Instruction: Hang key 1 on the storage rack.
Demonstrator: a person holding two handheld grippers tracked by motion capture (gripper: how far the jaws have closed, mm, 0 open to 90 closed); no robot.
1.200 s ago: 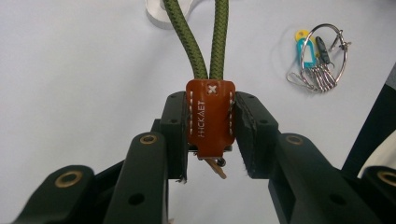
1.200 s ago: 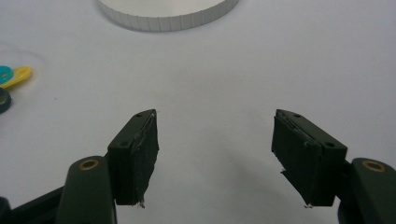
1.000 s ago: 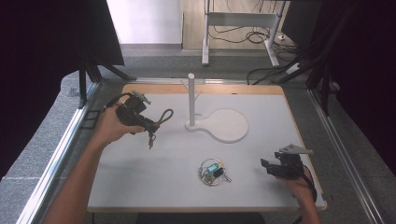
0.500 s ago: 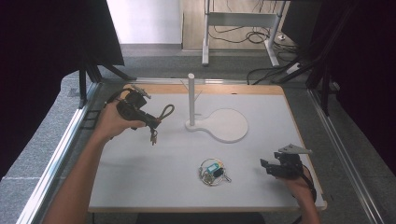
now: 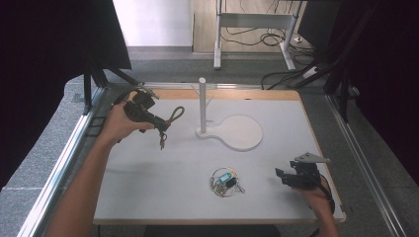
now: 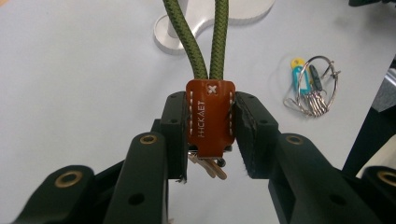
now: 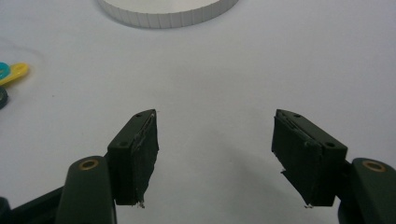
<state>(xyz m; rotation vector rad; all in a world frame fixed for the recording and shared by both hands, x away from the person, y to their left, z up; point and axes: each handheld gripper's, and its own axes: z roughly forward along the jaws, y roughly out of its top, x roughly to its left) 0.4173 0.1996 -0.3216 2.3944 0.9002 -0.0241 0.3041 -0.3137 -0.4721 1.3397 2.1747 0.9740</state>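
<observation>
On my left, the left gripper (image 6: 208, 133) is clamped on the brown leather tab (image 6: 210, 116) of a green cord keychain (image 5: 170, 117), held above the table's (image 5: 148, 197) far-left area, keys dangling beneath (brand lettering legible on the tab). Centre: the white post stand (image 5: 202, 106) on its round base, upright; nearer me, a key ring with coloured tags (image 5: 225, 181) lies flat. On my right, the right gripper (image 7: 215, 158) stands wide apart, holding nothing, near the table's right edge.
</observation>
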